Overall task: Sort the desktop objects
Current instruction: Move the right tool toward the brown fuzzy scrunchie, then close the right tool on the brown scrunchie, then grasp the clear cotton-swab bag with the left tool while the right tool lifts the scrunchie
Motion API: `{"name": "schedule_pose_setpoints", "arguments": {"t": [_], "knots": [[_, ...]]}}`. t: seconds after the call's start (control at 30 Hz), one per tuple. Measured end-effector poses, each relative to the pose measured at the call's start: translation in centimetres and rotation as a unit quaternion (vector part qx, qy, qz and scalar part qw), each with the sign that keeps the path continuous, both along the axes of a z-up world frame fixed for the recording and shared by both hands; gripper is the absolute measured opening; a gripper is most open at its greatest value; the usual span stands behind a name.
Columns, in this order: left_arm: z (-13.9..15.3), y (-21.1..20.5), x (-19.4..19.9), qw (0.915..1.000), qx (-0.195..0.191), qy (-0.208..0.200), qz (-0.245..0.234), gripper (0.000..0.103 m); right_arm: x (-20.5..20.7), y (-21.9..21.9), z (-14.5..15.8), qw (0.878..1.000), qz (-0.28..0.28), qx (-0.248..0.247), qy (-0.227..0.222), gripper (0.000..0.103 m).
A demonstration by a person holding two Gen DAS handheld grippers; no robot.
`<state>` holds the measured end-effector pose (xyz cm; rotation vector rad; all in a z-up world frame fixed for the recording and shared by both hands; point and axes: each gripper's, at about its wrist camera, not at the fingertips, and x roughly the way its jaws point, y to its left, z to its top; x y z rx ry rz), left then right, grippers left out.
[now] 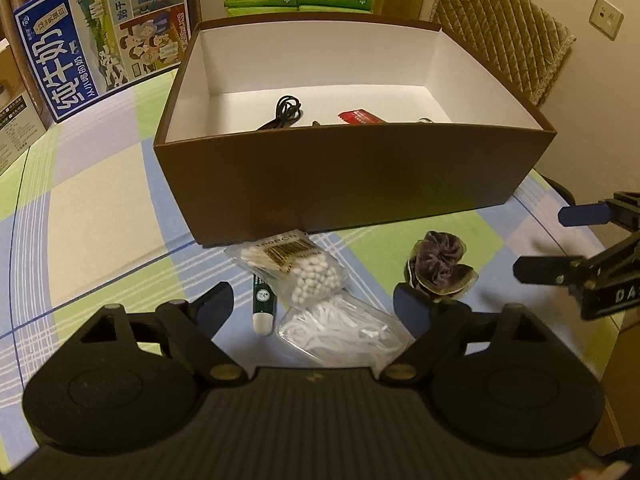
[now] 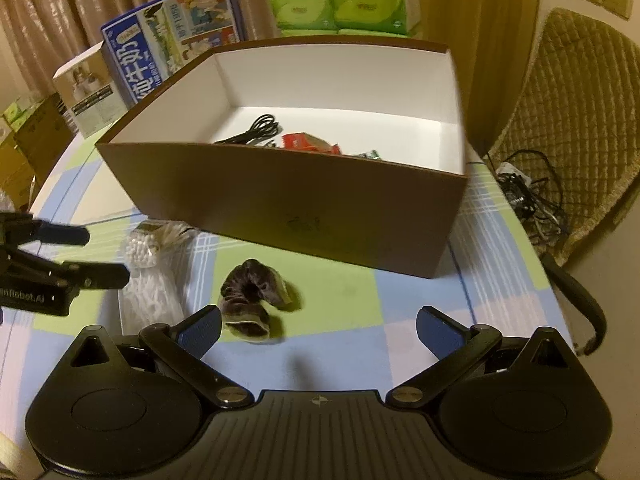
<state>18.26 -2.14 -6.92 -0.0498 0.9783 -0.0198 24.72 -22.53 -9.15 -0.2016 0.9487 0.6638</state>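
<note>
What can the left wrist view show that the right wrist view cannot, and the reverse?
Only the left wrist view shows the green and white tube and the barcode label on the cotton swab bag. Only the right wrist view shows the tangled cables by the chair. Both show the brown box, the black cable inside it, and the purple scrunchie.

"1956" on blue milk carton (image 1: 100,40)
</note>
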Motion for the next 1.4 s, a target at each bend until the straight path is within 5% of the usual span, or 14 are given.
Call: {"name": "schedule_pose_setpoints", "arguments": {"t": [0.2, 0.43, 0.6, 0.83, 1.17, 1.4], "knots": [[-0.4, 0.4, 0.4, 1.0000, -0.003, 0.008, 0.005, 0.084, -0.2, 1.8, -1.6, 1.000, 0.020, 0.018, 0.007, 0.099], [-0.9, 1.1, 0.8, 0.9998, -0.004, 0.014, 0.015, 0.084, -1.1, 4.8, -4.0, 0.998, 0.066, -0.003, -0.011, 0.071], [-1.2, 1.5, 1.2, 0.9996, -0.005, 0.020, 0.021, 0.084, -0.9, 5.7, -5.4, 0.997, 0.072, -0.016, -0.022, 0.061], [-1.4, 0.8, 2.3, 0.9998, -0.008, 0.017, 0.011, 0.084, -0.3, 5.6, -6.2, 0.997, 0.071, -0.022, -0.039, 0.027], [-2.4, -0.1, 4.7, 0.9998, 0.006, 0.017, 0.008, 0.083, 2.3, 0.9, -5.4, 0.999, -0.015, -0.027, -0.027, 0.025], [-4.2, -0.9, 5.9, 0.9985, 0.048, 0.028, 0.000, 0.052, 3.0, -2.0, -5.3, 0.998, -0.055, -0.021, -0.012, 0.025]]}}
